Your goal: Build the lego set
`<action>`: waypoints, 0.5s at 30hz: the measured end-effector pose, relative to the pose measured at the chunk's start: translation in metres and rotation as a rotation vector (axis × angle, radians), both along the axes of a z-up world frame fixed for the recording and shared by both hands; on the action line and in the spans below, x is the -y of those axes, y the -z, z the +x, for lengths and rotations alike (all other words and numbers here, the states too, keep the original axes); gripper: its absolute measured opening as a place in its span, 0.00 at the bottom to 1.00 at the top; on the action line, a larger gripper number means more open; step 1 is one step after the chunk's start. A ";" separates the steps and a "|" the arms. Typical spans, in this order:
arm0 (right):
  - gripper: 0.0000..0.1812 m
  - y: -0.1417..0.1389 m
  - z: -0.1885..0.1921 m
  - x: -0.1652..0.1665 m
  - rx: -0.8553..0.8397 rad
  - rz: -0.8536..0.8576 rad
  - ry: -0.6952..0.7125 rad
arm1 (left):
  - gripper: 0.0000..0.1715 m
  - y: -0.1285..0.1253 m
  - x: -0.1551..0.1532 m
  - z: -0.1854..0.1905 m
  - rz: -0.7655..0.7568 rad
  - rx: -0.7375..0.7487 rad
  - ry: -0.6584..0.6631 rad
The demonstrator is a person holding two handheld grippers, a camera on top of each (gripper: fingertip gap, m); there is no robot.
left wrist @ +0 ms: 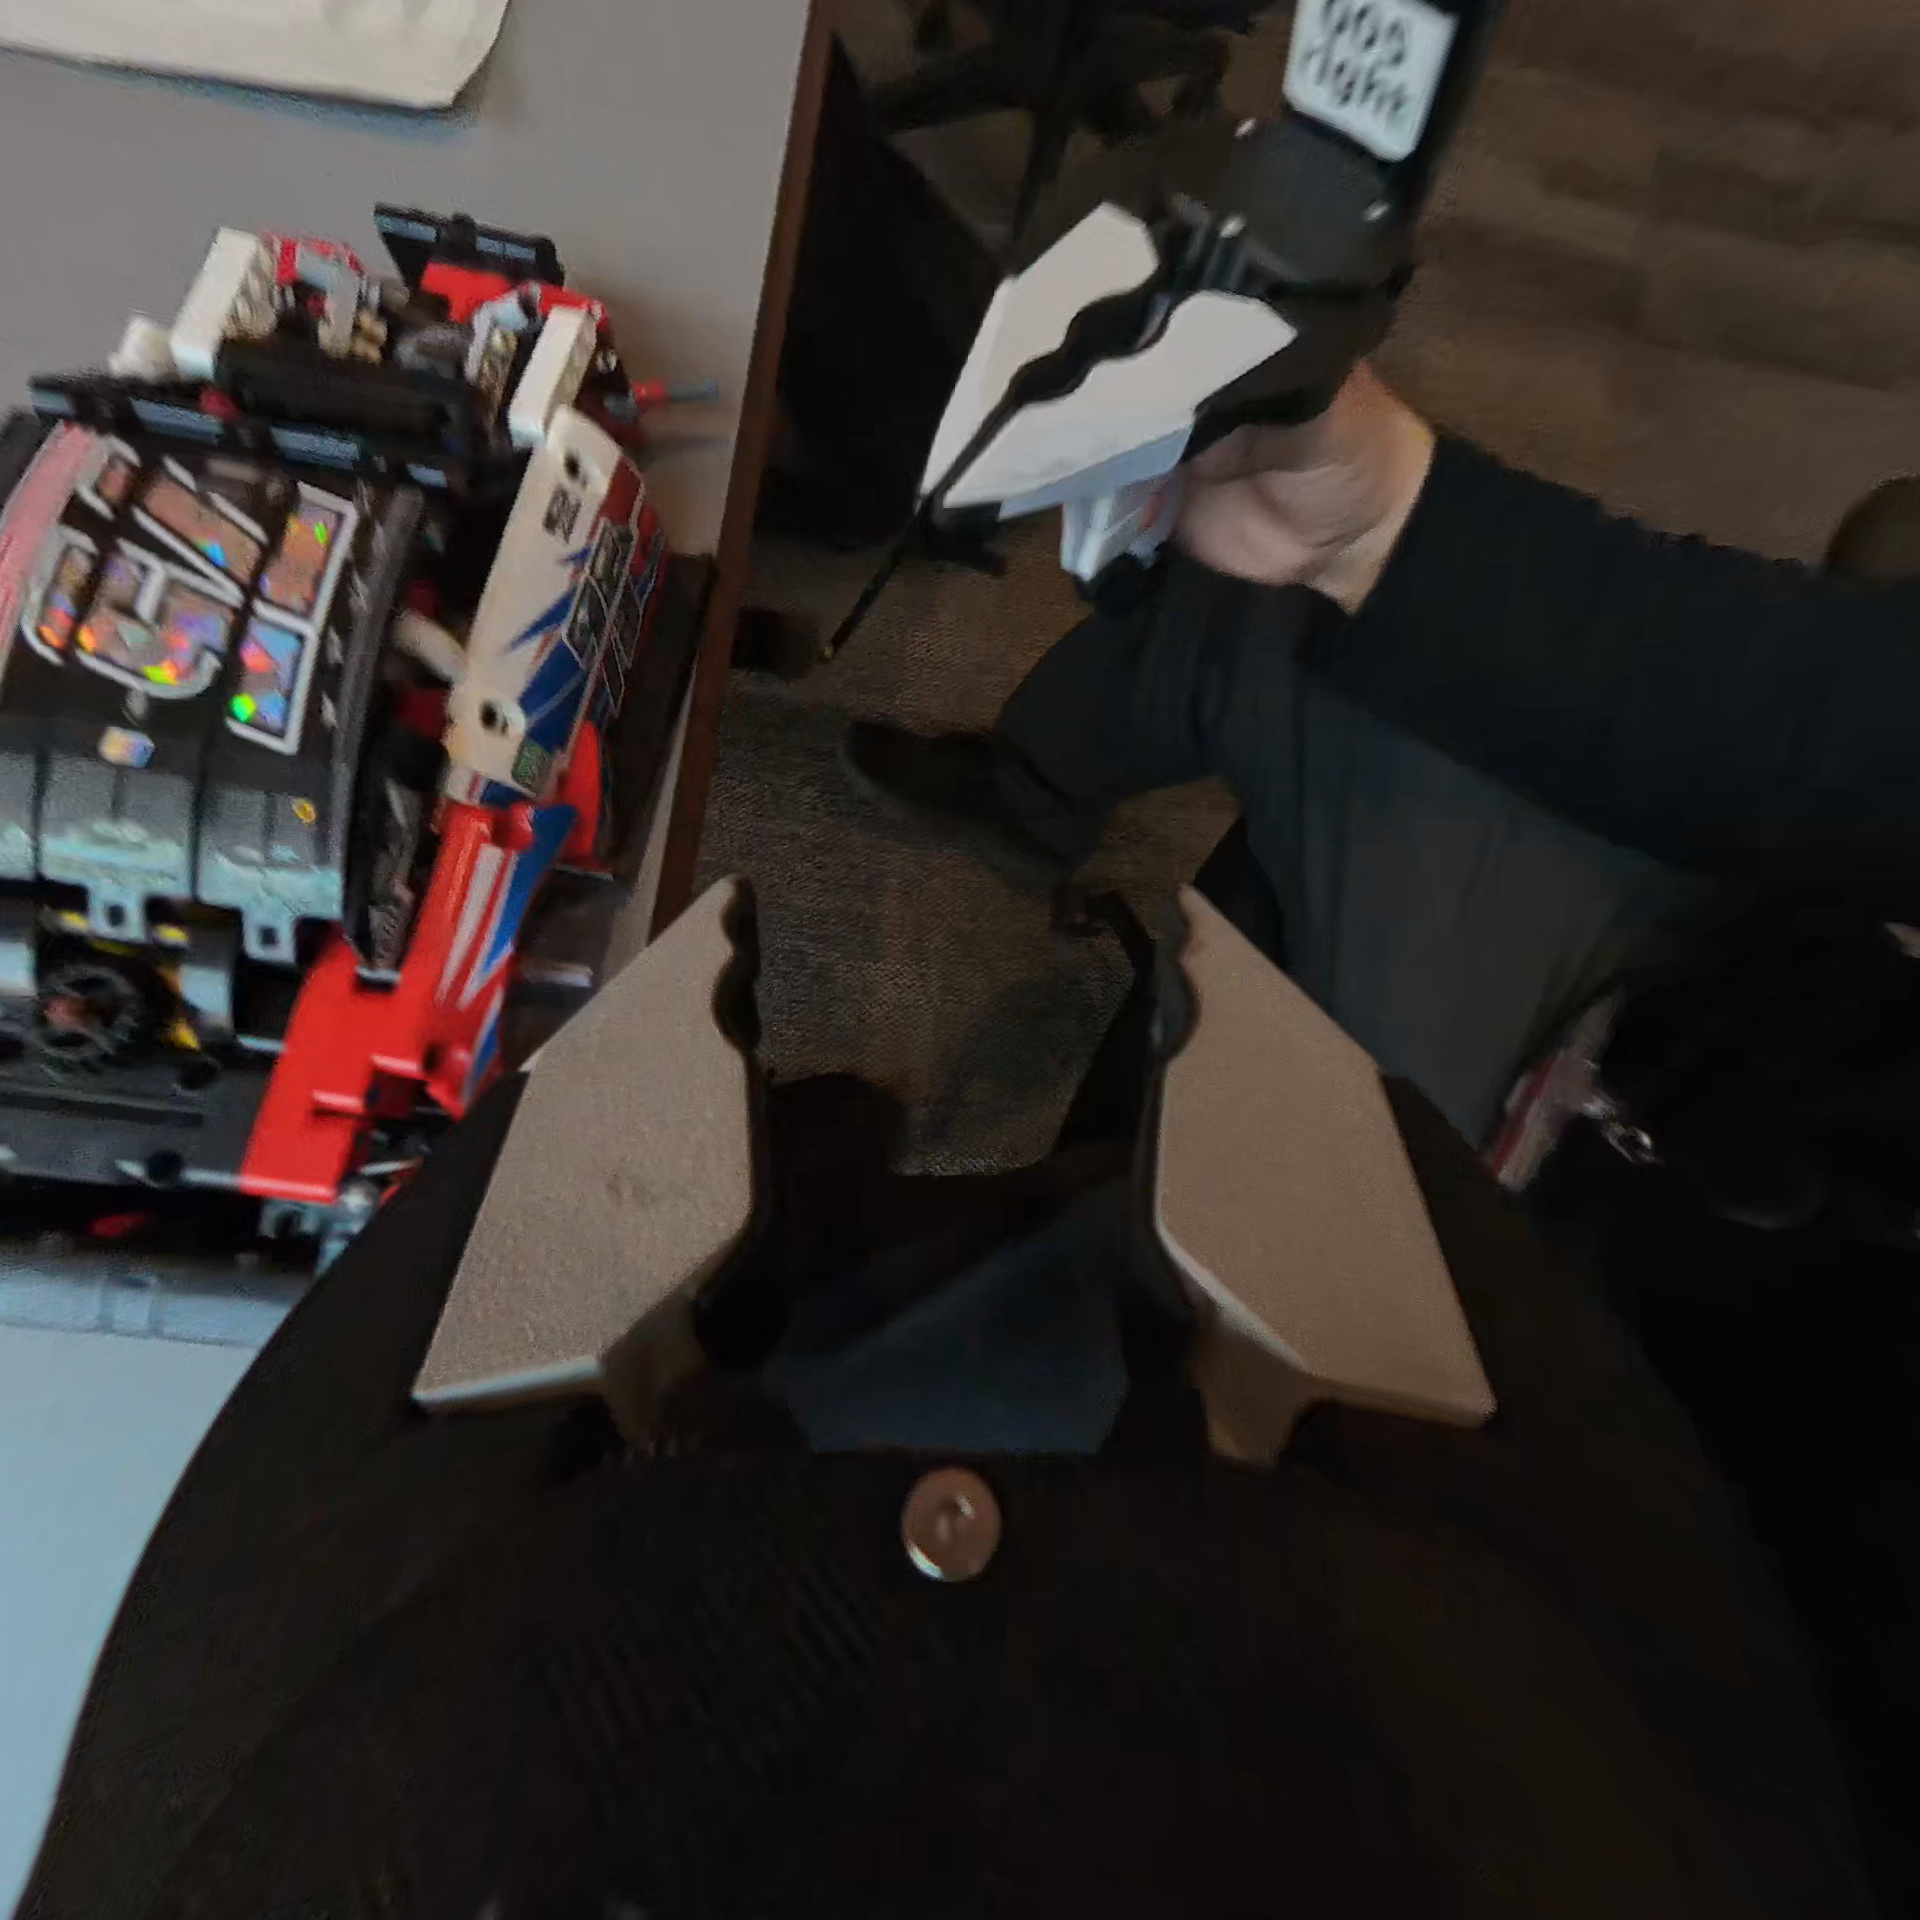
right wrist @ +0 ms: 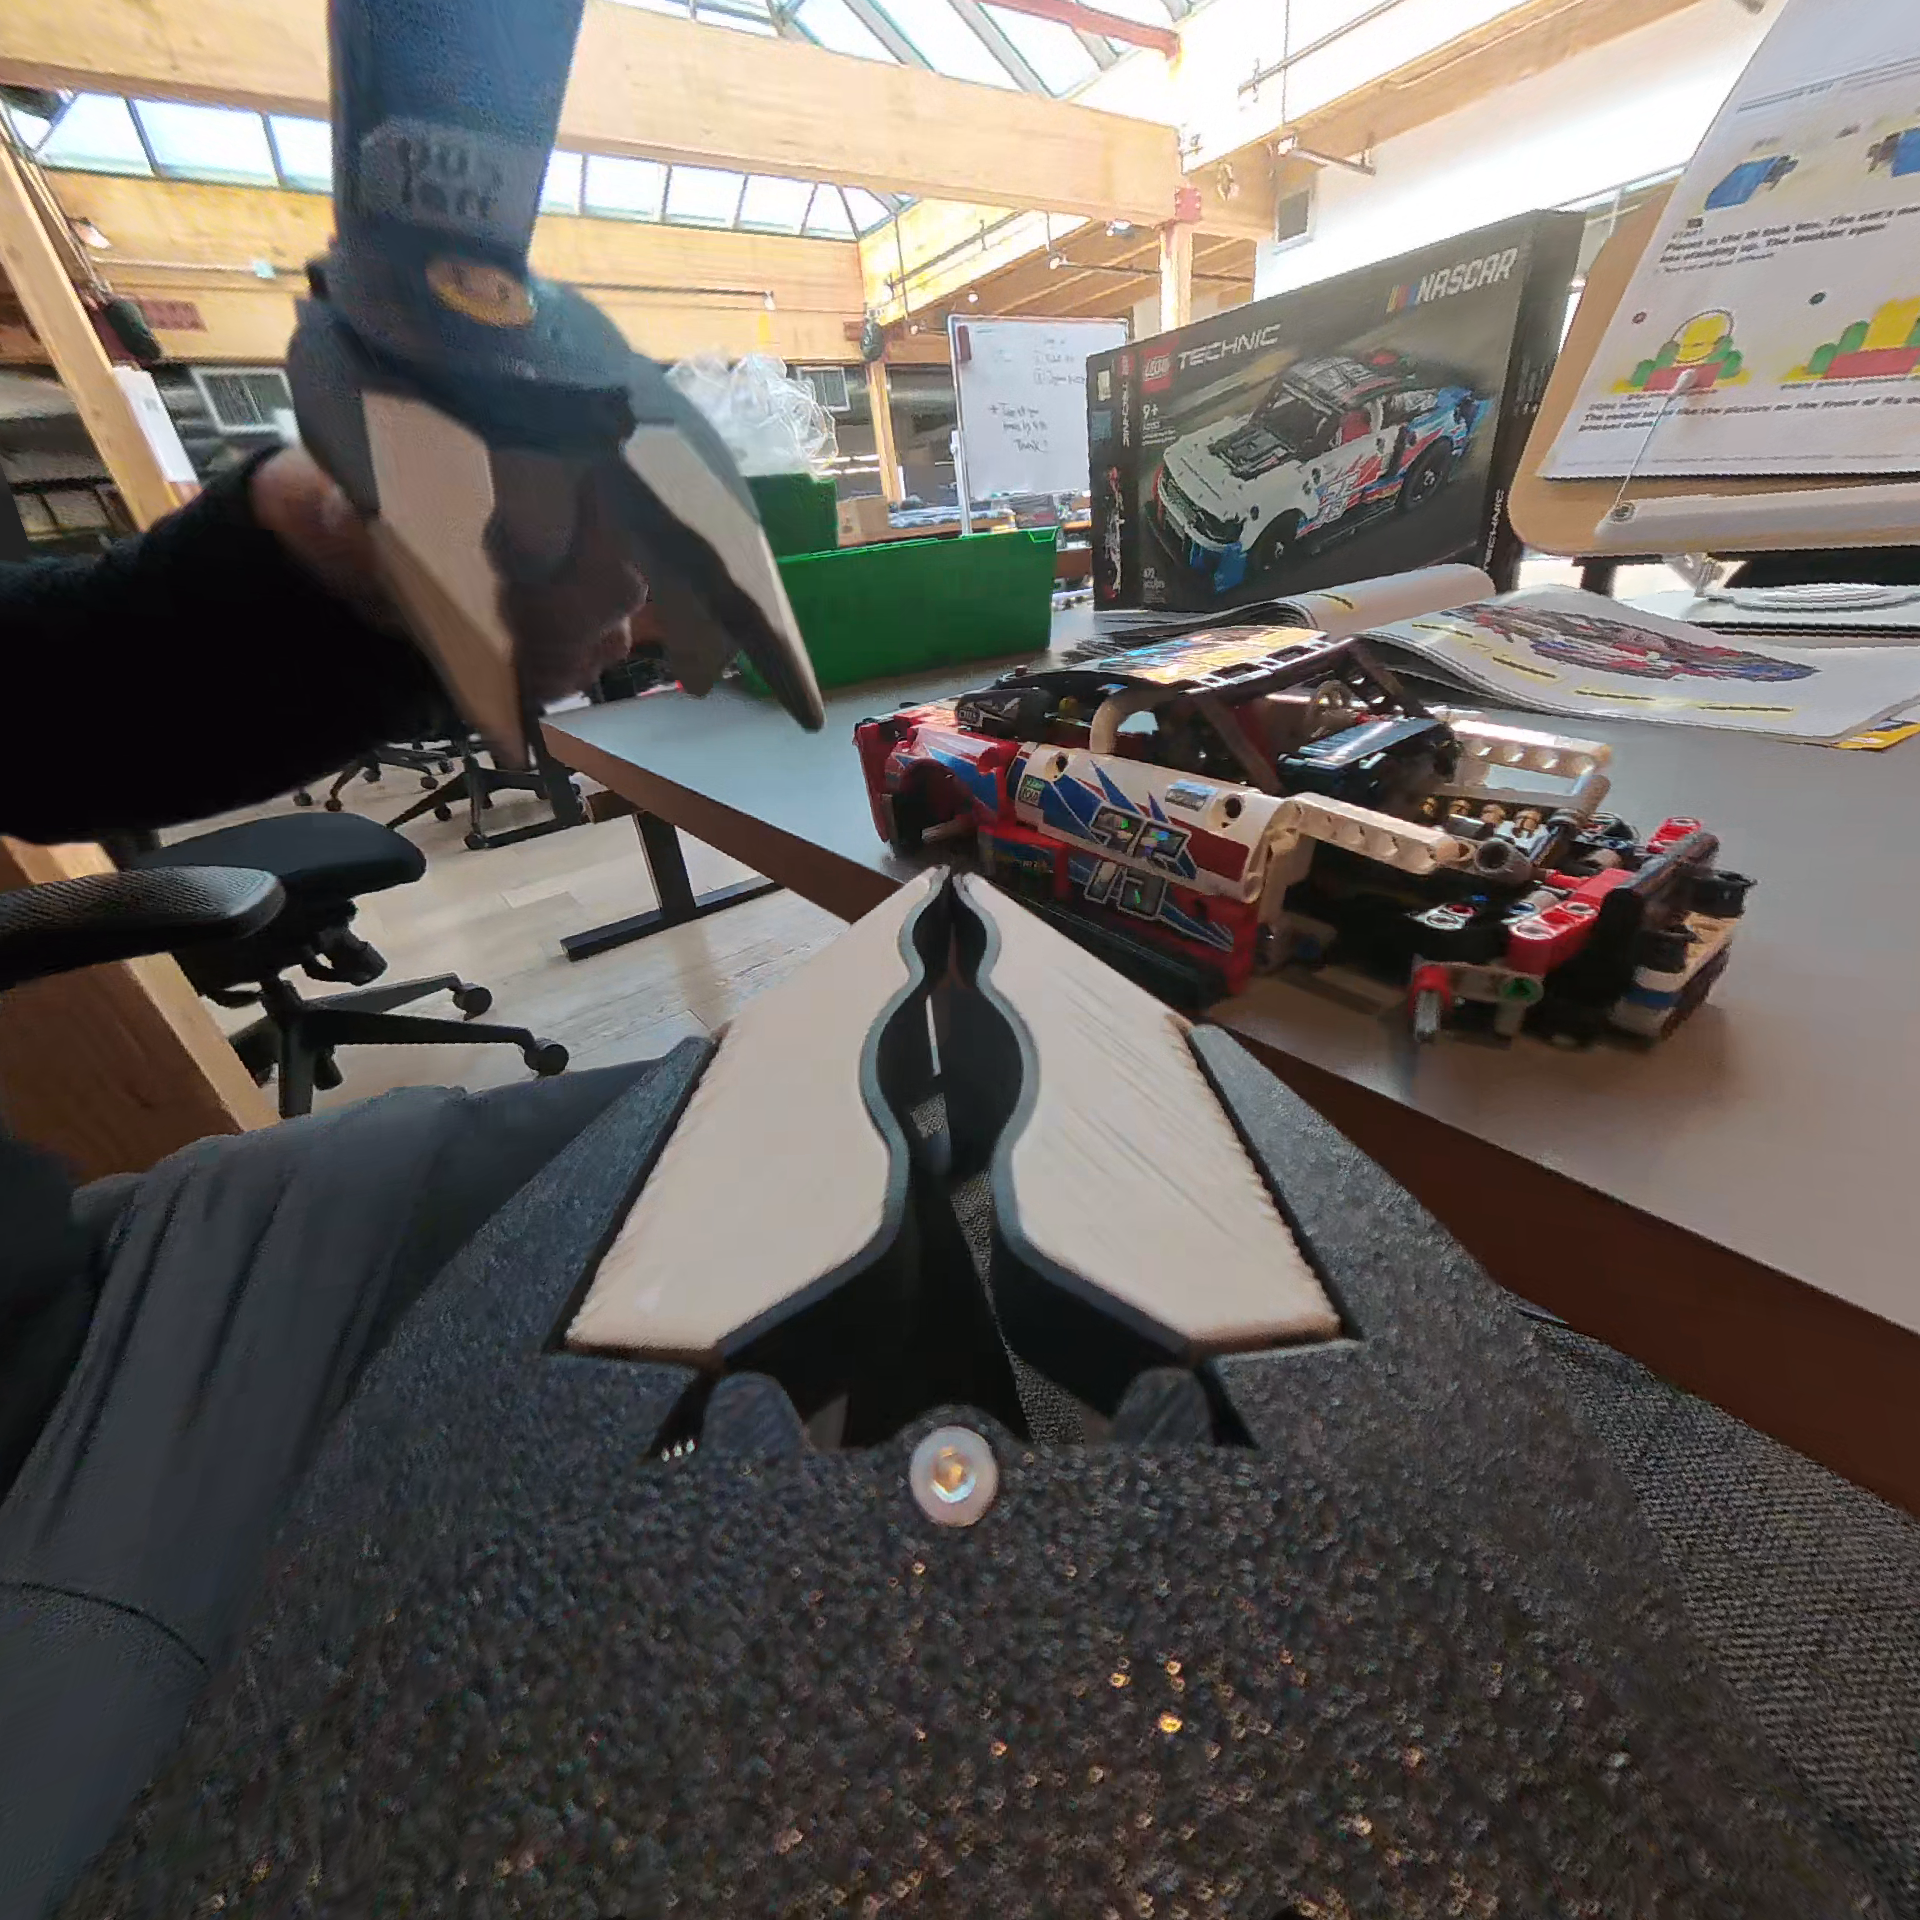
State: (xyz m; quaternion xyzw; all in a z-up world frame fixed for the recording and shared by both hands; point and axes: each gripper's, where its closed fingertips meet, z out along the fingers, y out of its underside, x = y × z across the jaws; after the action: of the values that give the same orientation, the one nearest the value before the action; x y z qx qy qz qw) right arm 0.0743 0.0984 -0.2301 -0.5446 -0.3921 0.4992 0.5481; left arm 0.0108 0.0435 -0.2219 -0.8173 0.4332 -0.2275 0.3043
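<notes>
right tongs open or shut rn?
Shut. In the right wrist view the right tongs have their fingertips touching with nothing between; the left wrist view shows the same. They sit short of the lego car.

Glossy plastic lego car, matt grey table, grainy black right gripper body, glossy cardboard box

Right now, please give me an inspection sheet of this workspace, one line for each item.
Surface: grey table, brown edge.
Job's things: partly built lego car near the table edge; open instruction booklet and set box behind it.
Clutter: green bin, clear bags behind it.
Grippers: left hand-held gripper open, empty; right hand-held gripper shut, empty; both off the table.
Cables: nothing seen.
Surroundings: office chair, whiteboard, wooden beams.
</notes>
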 end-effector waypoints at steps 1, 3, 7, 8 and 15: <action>0.00 -0.001 0.005 -0.001 -0.004 0.007 -0.001 | 0.47 0.014 -0.003 -0.001 0.030 -0.022 -0.062; 0.00 -0.008 0.013 -0.003 -0.033 0.030 0.011 | 0.45 0.031 -0.018 -0.007 0.131 -0.042 -0.204; 0.00 -0.023 0.016 -0.008 -0.081 0.060 0.009 | 0.50 0.003 -0.030 -0.012 0.231 0.018 -0.295; 0.00 -0.022 0.013 -0.007 -0.079 0.058 -0.015 | 0.51 -0.013 -0.028 -0.008 0.252 0.035 -0.230; 0.00 0.005 -0.001 -0.007 -0.029 0.002 -0.074 | 0.74 -0.034 -0.099 -0.046 0.180 -0.375 0.008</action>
State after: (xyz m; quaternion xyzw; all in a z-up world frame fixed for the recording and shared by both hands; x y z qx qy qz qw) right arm 0.0730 0.1055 -0.2354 -0.5220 -0.4046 0.5266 0.5353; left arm -0.0355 0.1427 -0.1881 -0.8131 0.5040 -0.0330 0.2895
